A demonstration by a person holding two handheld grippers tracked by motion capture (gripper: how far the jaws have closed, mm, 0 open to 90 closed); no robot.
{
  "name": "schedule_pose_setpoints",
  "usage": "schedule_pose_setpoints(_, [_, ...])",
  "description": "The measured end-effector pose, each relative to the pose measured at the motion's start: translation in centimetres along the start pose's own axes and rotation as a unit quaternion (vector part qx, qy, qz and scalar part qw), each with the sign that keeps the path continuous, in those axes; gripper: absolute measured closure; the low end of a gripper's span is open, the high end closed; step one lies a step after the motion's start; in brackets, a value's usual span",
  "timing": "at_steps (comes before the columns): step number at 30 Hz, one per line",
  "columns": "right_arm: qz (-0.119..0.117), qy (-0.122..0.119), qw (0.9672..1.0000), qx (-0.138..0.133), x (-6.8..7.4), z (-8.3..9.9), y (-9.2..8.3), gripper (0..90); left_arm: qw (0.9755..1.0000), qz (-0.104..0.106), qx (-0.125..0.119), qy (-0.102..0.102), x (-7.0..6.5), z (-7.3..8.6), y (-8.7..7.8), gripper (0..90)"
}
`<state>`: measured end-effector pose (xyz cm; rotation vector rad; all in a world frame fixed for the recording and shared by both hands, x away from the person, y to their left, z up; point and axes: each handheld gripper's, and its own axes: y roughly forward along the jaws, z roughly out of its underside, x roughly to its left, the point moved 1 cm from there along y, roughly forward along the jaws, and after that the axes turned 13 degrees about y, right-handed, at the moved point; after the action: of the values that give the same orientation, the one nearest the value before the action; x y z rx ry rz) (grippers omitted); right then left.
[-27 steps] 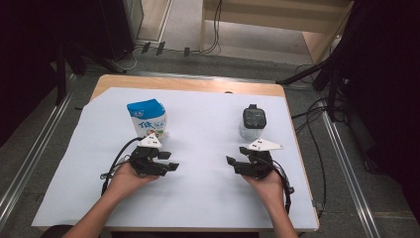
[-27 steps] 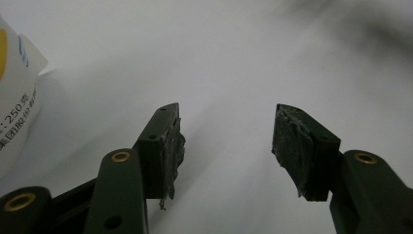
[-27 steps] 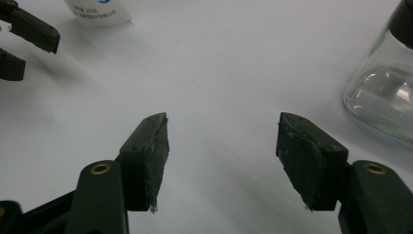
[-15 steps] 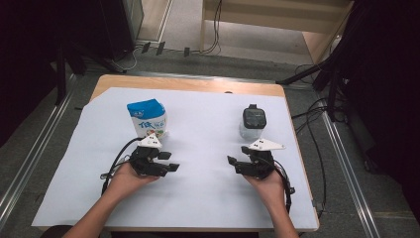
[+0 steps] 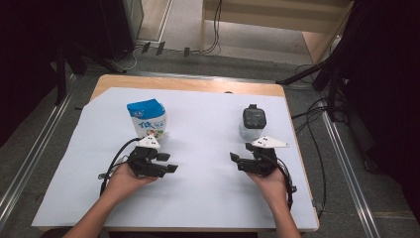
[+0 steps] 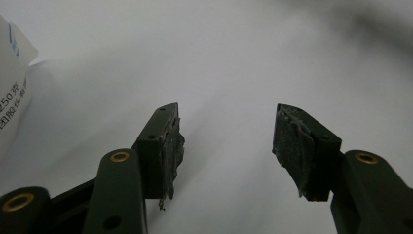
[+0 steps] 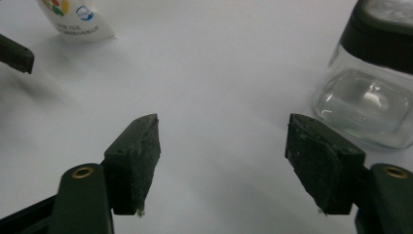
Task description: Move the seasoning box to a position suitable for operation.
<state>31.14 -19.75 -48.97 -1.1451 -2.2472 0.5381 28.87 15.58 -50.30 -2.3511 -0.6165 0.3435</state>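
Note:
A blue-and-white milk carton (image 5: pixel 147 118) stands upright on the white sheet, back left. A clear glass jar with a black lid (image 5: pixel 253 123) stands back right. My left gripper (image 5: pixel 168 162) lies low in front of the carton and points toward the middle, open and empty. In the left gripper view the left gripper (image 6: pixel 226 134) has only white sheet between its pads, and the carton (image 6: pixel 12 97) sits at the left edge. My right gripper (image 5: pixel 236 161) is in front of the jar, pointing inward. The right gripper (image 7: pixel 221 146) is open and empty, with the jar (image 7: pixel 375 92) just beyond its right jaw and the carton (image 7: pixel 75 19) far off.
A white sheet (image 5: pixel 208 198) covers most of the wooden table (image 5: pixel 188 83). Metal rails run along the floor on both sides, and cables lie on the floor at the back and right. One jaw of the left gripper (image 7: pixel 14 56) pokes into the right gripper view.

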Motion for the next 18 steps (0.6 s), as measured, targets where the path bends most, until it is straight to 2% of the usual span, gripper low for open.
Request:
schedule_pose_setpoints(4, [0.002,0.022,0.9997,-0.009,-0.4,-0.3,-0.1,20.4,1.0000,0.001,-0.005,-0.006,0.0,0.1,-0.3,42.8])
schedule_pose_setpoints(6, [0.011,0.029,0.9994,-0.011,-0.6,-0.3,-0.1,13.9,0.9999,0.007,-0.008,-0.012,0.1,0.1,-0.4,44.5])
schedule_pose_setpoints(11, [0.023,0.049,0.9984,-0.015,-1.4,-0.6,0.0,1.0,0.9998,0.005,-0.014,-0.015,0.1,0.2,-0.6,44.8])
schedule_pose_setpoints(14, [0.028,0.058,0.9977,-0.020,-1.8,-0.7,-0.1,0.0,0.9997,0.005,-0.009,-0.021,0.0,0.1,-0.8,45.0])
schedule_pose_setpoints(18, [0.055,0.054,0.9968,-0.018,-2.4,-1.0,0.0,0.0,0.9998,-0.002,-0.016,-0.014,-0.1,0.2,-1.1,42.8])
